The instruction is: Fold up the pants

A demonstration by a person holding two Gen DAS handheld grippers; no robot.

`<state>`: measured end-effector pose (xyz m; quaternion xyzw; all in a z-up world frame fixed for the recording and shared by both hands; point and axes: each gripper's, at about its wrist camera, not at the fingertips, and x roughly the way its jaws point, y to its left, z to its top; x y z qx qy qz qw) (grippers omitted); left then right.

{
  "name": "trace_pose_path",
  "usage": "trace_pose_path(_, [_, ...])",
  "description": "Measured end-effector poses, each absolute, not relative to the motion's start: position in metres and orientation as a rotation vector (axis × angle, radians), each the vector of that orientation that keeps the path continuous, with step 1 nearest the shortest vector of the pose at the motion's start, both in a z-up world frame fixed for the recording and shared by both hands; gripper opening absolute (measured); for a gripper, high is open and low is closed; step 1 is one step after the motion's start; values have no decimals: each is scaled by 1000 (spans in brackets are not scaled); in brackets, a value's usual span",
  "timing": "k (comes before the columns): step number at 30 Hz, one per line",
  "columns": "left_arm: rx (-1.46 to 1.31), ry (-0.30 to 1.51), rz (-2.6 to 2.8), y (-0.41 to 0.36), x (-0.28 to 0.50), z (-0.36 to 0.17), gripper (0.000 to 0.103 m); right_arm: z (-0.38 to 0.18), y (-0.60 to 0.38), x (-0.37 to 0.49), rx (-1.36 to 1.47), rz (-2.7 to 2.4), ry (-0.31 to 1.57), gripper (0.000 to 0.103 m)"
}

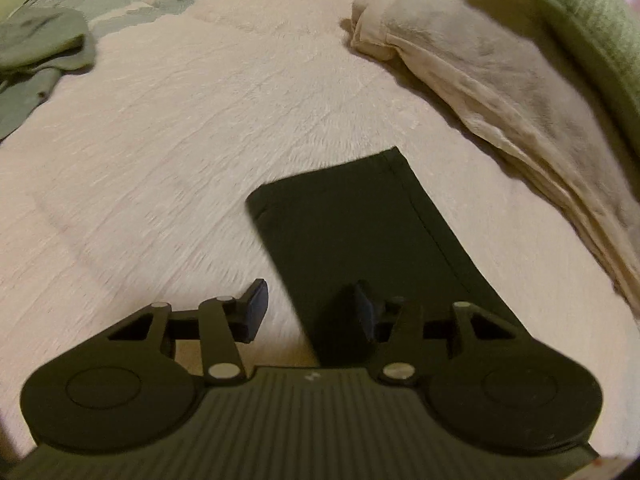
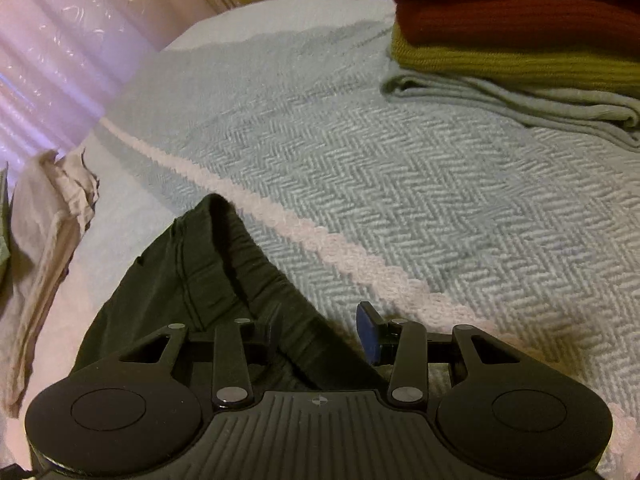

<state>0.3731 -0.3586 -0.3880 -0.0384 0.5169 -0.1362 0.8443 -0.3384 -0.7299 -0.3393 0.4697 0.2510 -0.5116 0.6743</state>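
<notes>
The dark pants lie flat on a cream fuzzy blanket (image 1: 160,140). In the left wrist view one pant leg (image 1: 360,232) runs away from me and ends in a stitched hem. My left gripper (image 1: 311,312) is open just above the leg's left edge, its right finger over the cloth and its left finger over the blanket. In the right wrist view the gathered elastic waistband (image 2: 256,264) of the pants (image 2: 168,280) runs diagonally between the fingers of my right gripper (image 2: 316,334), which is open and low over it.
A crumpled beige cloth (image 1: 480,72) lies right of the leg, with a green knit cloth (image 1: 592,20) behind it and a grey-green garment (image 1: 40,44) far left. A stack of folded clothes (image 2: 520,48) sits on the herringbone blanket (image 2: 400,168). The beige cloth (image 2: 48,220) shows at left.
</notes>
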Motion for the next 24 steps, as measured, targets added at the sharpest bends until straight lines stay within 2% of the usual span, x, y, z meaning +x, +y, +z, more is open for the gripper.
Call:
trace_pose_path(1, [-64, 1093, -286, -362, 377, -393, 42, -337, -725, -343, 1054, -1166, 563, 38])
trace_pose_path(2, [-34, 1095, -284, -366, 380, -397, 30, -337, -721, -345, 1056, -1187, 560, 38])
trace_pose_path(3, [4, 1074, -279, -368, 381, -398, 12, -337, -717, -347, 1061, -1200, 558, 38])
trace_pose_path(6, [76, 989, -354, -366, 372, -387, 9, -336, -706, -351, 1075, -1237, 549, 38])
trace_pose_path(10, [175, 818, -396, -351, 360, -359, 9, -327, -696, -354, 1053, -1239, 531, 38])
trace_pose_path(14, [246, 920, -406, -340, 375, -389, 15, -328, -686, -360, 1060, -1233, 539, 38])
trace_pose_path(16, [284, 876, -399, -343, 363, -388, 15, -327, -679, -368, 1076, -1240, 544, 38])
trace_pose_path(17, [296, 859, -394, -342, 356, -383, 19, -325, -673, -377, 1078, -1235, 534, 38])
trace_pose_path(22, [229, 886, -383, -291, 329, -343, 22, -320, -643, -421, 1164, -1215, 512, 54])
trace_pose_path(24, [182, 897, -355, -258, 313, -319, 31, -325, -632, -434, 1236, -1181, 479, 54])
